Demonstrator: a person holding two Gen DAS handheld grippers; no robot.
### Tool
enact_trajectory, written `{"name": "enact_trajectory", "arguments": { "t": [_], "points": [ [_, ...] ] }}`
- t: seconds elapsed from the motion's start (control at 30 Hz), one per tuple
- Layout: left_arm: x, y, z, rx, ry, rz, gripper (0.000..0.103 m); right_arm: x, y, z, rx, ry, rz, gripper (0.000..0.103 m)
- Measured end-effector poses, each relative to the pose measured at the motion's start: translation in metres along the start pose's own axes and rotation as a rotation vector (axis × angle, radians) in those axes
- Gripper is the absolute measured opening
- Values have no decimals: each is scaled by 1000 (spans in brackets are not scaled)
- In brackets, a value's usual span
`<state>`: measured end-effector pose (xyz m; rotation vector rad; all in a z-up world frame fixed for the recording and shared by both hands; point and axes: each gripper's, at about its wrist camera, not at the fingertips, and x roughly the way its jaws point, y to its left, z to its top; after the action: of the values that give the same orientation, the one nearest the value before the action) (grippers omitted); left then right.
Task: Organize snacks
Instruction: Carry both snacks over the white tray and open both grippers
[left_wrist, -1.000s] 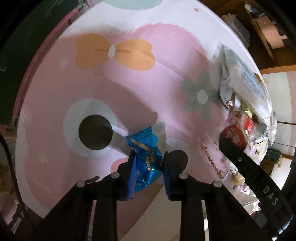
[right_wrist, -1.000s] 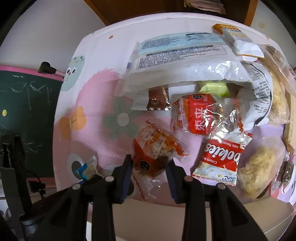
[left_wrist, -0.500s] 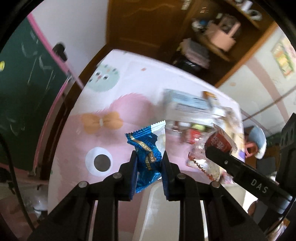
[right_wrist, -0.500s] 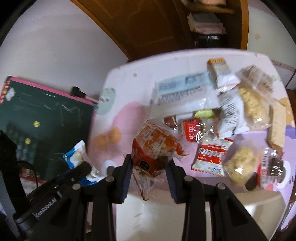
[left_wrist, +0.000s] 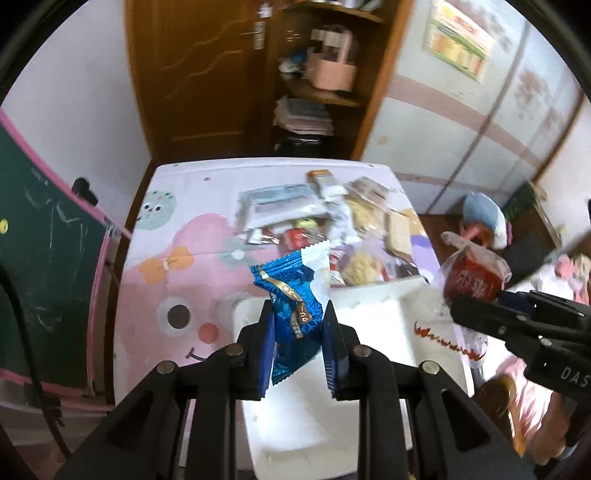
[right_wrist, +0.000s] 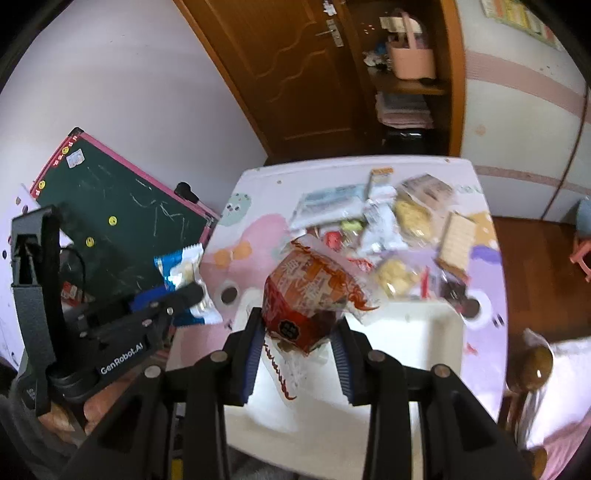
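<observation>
- Left gripper (left_wrist: 298, 328) clamped on blue packet (left_wrist: 291, 302); packet held off the tabletop, over the white bin (left_wrist: 369, 321).
- Right gripper (right_wrist: 297, 339) clamped on red snack bag (right_wrist: 306, 291); bag in the air above the bin, clear printed tail hanging between the jaws.
- Bin sits at the near edge of the table (left_wrist: 184, 206), which has a pink cartoon cover.
- Snack pile (right_wrist: 388, 221) spread over the far right part of the tabletop: pale flat packs, yellow puffs, a cracker pack; blurred.
- Left half of the tabletop carries nothing but the print.
- Green chalkboard (right_wrist: 122, 218) leans just off the table's left edge.
- Wooden door (left_wrist: 199, 70) beyond the far edge.
</observation>
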<state>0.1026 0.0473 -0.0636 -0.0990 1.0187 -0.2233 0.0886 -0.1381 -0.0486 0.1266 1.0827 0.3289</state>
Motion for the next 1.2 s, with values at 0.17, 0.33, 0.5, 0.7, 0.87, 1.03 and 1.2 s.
{"name": "enact_trajectory", "arguments": {
  "t": [0.17, 0.33, 0.5, 0.7, 0.87, 1.03, 1.2],
  "points": [
    [3, -22, -22, 19, 68, -23, 21, -2, -5, -38, 25, 32, -41, 36],
    [15, -33, -43, 46, 111, 29, 21, 7, -13, -64, 50, 81, -62, 36],
    [25, -36, -60, 40, 160, 65, 21, 16, -22, -78, 70, 125, -97, 36],
    [22, -36, -70, 31, 165, 77, 24, 21, -20, -86, 50, 148, -118, 36],
    [12, -35, -72, 15, 134, 93, 65, 19, -15, -88, 29, 139, -129, 36],
    [1, -31, -69, -9, 104, 130, 94, 15, -14, -90, 29, 130, -145, 41],
    [-1, -31, -71, -15, 114, 165, 94, 9, -14, -93, 28, 114, -167, 49]
  ]
}}
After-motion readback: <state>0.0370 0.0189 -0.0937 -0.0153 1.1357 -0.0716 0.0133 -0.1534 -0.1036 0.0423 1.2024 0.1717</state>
